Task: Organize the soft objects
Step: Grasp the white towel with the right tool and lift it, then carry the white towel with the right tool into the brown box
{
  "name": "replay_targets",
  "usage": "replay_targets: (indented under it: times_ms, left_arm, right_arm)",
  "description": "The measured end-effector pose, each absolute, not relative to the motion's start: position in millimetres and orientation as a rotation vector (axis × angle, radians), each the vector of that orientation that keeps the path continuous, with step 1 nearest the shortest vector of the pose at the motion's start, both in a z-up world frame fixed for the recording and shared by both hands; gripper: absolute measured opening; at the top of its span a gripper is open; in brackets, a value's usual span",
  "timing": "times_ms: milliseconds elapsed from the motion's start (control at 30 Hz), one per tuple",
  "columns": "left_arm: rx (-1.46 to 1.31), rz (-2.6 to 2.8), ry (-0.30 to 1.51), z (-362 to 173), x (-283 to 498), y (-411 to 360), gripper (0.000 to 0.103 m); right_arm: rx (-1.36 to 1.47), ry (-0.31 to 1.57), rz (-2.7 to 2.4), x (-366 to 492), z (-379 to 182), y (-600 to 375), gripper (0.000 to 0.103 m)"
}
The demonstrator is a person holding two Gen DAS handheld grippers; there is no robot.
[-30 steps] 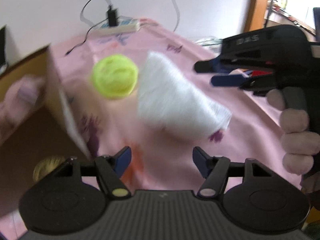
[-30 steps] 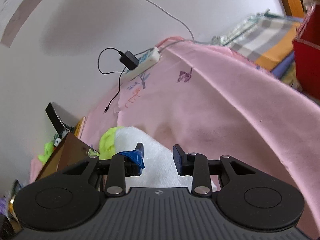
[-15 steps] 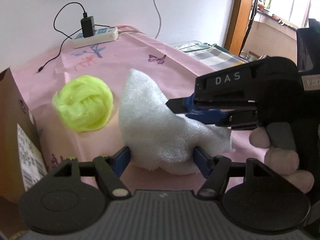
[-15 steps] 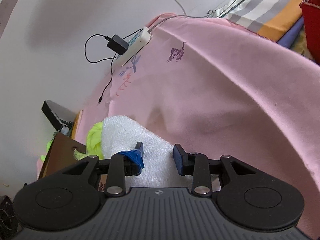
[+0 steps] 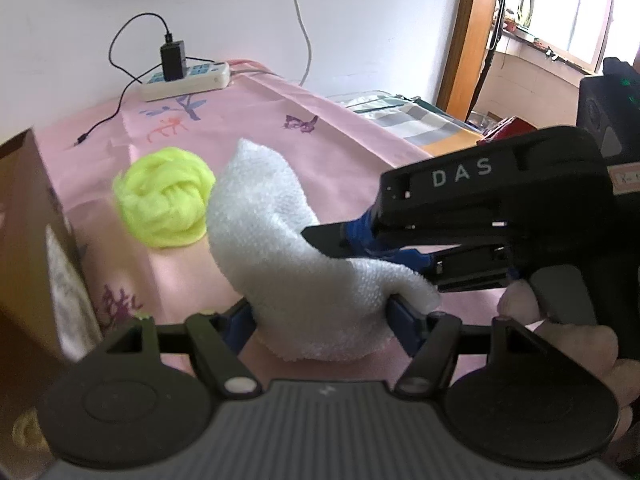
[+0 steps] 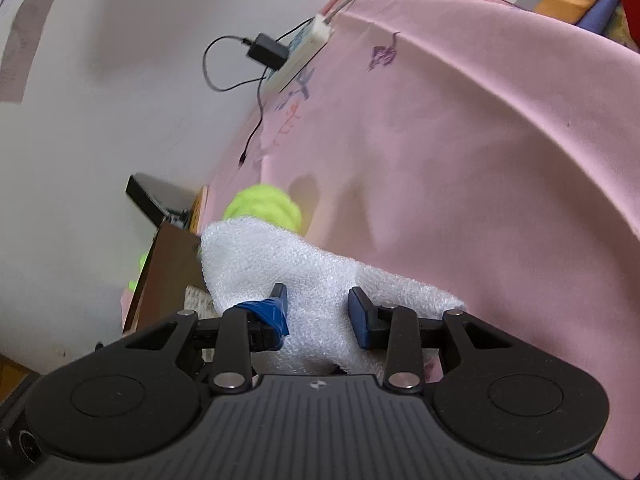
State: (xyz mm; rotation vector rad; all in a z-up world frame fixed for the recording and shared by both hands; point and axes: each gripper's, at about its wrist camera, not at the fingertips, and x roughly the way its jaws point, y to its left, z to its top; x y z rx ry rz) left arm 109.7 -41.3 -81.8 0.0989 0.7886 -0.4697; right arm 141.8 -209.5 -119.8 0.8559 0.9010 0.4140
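Holding both grippers at the white foam sheet point(image 5: 292, 264) on the pink cloth point(image 5: 352, 152), I see my left gripper point(image 5: 320, 320) clasping its near end. My right gripper point(image 6: 318, 308) has just been opening, foam between its jaws. A yellow-green yarn ball point(image 5: 164, 196) touches the foam's far side.

Pink cloth-covered table point(image 5: 352, 148), yellow-green yarn ball point(image 5: 164, 196), white foam sheet point(image 5: 288, 264), power strip point(image 5: 186, 80)
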Motion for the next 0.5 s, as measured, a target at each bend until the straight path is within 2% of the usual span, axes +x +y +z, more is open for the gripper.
replay_targets:
  times_ms: [200,500]
  left_arm:
    - [0.079,-0.44,0.738,-59.4,75.7,-27.2,0.069]
    - [0.09,-0.358,0.538,1.4,29.3,14.0,0.069]
  right_arm:
    - [0.809,0.874,0.48,119.2,-95.1,-195.6,0.018]
    - [0.759,0.728,0.626,95.8,-29.1,-157.7,0.018]
